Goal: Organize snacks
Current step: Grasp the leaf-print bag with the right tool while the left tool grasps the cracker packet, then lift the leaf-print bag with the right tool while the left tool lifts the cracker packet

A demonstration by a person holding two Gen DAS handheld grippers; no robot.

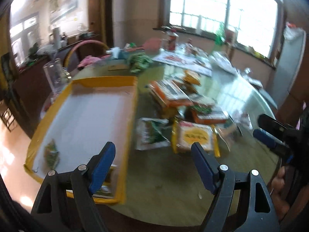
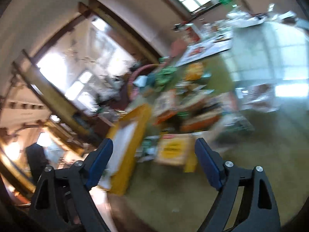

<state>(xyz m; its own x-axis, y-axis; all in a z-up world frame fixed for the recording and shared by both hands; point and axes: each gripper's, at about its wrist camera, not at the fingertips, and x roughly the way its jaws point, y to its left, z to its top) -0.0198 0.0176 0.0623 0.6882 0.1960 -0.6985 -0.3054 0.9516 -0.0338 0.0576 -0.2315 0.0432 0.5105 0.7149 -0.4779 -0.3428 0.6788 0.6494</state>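
Snacks (image 1: 185, 104) mostly sit in a loose pile near the middle of the tabletop (image 1: 164, 176), just right of the yellow box (image 1: 133, 104). Progress looks early.

- Done: one green packet (image 1: 51, 153) lies on the box floor near its front-left corner, and another packet (image 1: 103, 190) sits at the front edge, partly hidden behind the left gripper's finger. Rest of the box floor is bare.
- Left: orange packs (image 1: 168, 94) stacked in the pile, a white-green bag (image 1: 151, 133) and a yellow-label pack (image 1: 196, 137) lying closest to the front edge of the table, touching or nearly touching each other. More clutter toward the far edge, too blurred to call as snacks.

Left gripper (image 1: 153, 166): jaws wide apart, nothing between them, hovering over the front edge of the table between the box and the pile.

Right gripper (image 2: 153, 161): also spread wide and empty, camera rolled hard. View is heavily smeared, but it seems aimed at the yellow-label pack (image 2: 173, 148). It shows at the right edge of the left wrist view too.

Judgement: both tongs free, next pick probably the yellow-label pack, most of the sorting still to do.
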